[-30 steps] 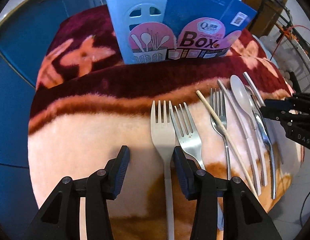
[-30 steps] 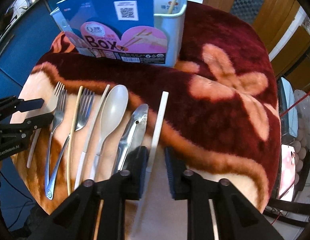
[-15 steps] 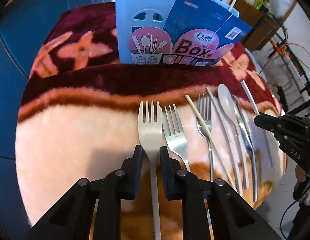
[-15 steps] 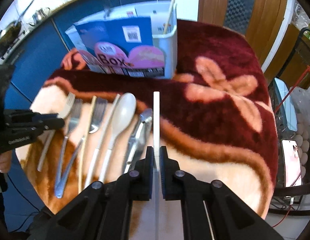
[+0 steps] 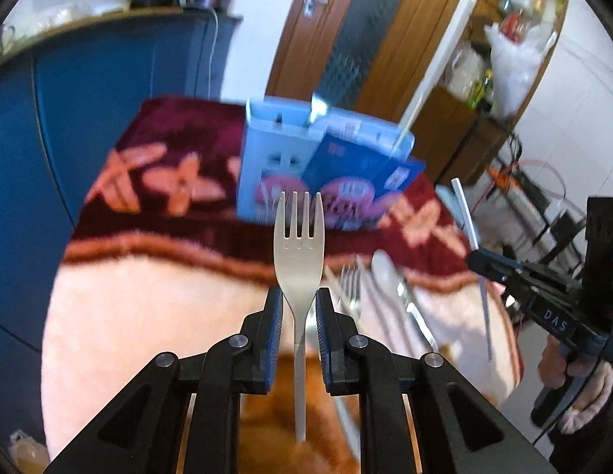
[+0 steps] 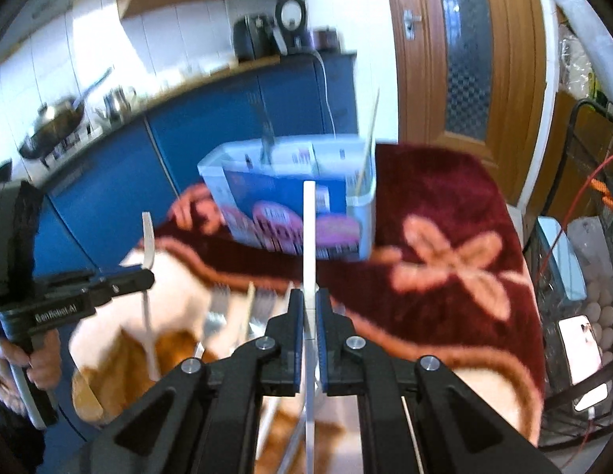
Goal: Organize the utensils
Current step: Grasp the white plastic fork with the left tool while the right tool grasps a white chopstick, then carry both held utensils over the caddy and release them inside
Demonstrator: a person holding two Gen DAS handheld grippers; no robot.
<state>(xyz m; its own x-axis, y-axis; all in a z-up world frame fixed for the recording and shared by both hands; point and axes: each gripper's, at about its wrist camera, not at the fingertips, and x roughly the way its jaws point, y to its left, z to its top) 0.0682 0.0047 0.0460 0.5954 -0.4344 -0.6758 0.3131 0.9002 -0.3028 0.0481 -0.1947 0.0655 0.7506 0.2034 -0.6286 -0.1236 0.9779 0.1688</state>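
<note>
My left gripper (image 5: 299, 305) is shut on a beige plastic fork (image 5: 299, 245), held up off the blanket with its tines pointing at the light blue utensil box (image 5: 275, 158). My right gripper (image 6: 310, 306) is shut on a thin white stick (image 6: 309, 233), lifted and aimed at the same box (image 6: 361, 205). In the left wrist view the right gripper (image 5: 474, 258) and its stick (image 5: 464, 213) show at the right. In the right wrist view the left gripper (image 6: 148, 274) with the fork (image 6: 148, 241) shows at the left. Forks, a white spoon (image 5: 383, 270) and other utensils lie on the blanket.
The box stands at the far side of the red and peach blanket (image 6: 444, 205), with a metal fork (image 6: 267, 134) and a chopstick (image 6: 369, 134) upright inside. Blue cabinets (image 6: 235, 118) lie behind, a wooden door (image 6: 464, 59) to the right, a phone (image 6: 583, 347) at the right edge.
Both grippers have lifted off the blanket, the left with the beige fork and the right with the white stick, and tilted up toward the box. A second ago both jaws were open.
</note>
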